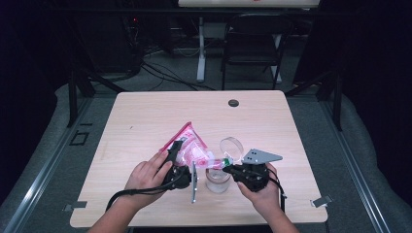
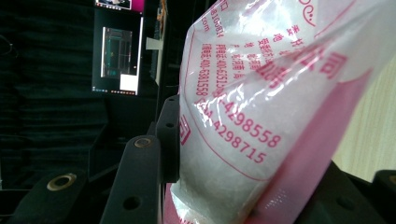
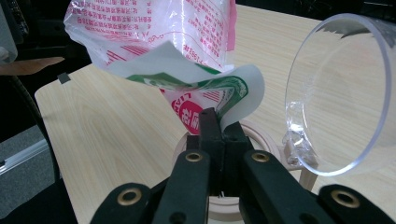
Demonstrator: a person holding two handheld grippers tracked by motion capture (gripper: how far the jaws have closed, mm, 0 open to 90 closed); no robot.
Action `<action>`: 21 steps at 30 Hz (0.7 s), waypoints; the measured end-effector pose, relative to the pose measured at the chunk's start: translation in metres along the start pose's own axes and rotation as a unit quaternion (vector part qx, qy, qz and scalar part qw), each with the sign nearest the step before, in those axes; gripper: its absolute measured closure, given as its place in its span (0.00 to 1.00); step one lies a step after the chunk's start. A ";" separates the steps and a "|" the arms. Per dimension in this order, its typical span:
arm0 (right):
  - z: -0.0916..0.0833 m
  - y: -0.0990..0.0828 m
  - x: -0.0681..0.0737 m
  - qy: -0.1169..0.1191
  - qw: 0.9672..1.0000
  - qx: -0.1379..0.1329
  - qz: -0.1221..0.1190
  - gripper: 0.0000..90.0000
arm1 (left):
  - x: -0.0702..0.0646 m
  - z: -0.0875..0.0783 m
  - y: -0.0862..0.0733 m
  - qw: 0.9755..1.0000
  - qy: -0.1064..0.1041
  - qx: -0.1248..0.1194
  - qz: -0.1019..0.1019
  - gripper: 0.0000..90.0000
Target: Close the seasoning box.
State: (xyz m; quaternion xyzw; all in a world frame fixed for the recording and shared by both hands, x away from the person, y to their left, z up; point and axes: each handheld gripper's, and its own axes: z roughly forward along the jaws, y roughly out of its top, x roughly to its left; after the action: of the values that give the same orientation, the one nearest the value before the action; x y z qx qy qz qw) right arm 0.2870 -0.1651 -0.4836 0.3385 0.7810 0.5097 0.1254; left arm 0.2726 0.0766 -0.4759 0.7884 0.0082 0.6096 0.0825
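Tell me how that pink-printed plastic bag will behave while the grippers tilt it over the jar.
Probably floppy: the plastic bag creases and sags between the left gripper and the right gripper. Its white grainy filling bulges low in the left gripper view, so weight may shift suddenly. The glossy film looks slippery; the pinched corner could slide out above the jar.

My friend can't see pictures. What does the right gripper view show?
The right gripper, fingers shut, pinches the corner of a pink-and-white bag above an open jar. The jar's clear hinged lid stands open at the right.
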 end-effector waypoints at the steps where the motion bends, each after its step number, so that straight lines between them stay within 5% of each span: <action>1: 0.000 0.000 0.000 0.000 1.000 0.001 -0.001 1.00 | 0.000 0.000 0.000 1.000 0.000 0.001 0.000 0.70; 21: 0.000 0.000 0.000 0.001 1.000 0.000 0.001 1.00 | 0.003 0.001 0.002 1.000 -0.002 -0.001 0.004 0.71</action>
State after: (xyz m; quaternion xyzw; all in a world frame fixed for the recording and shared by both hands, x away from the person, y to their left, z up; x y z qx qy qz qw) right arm 0.2868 -0.1656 -0.4836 0.3387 0.7808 0.5100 0.1245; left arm 0.2737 0.0747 -0.4727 0.7892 0.0044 0.6087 0.0811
